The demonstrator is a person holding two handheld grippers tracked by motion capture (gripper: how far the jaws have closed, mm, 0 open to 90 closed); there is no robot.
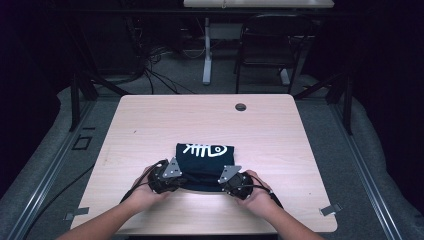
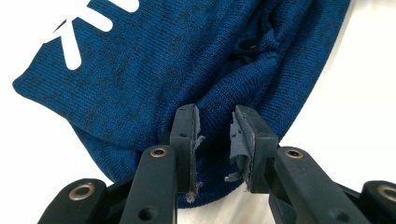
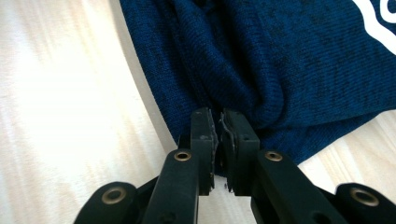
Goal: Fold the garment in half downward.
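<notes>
soft floppy folded shirt (image 1: 205, 162), right gripper (image 3: 219, 122) pinching its 5 o'clock hem, left gripper (image 2: 215, 122) gaping over the 7 o'clock hem

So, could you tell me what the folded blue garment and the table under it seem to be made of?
The blue garment looks like a knitted fabric, matt and heathered with dark flecks; fine ribs of the knit show up close. Its white print looks flat and smooth, perhaps screen-printed. The table looks like pale wood or a wood-look laminate: faint grain streaks and a slight sheen. Which of the two, I cannot tell.
</notes>
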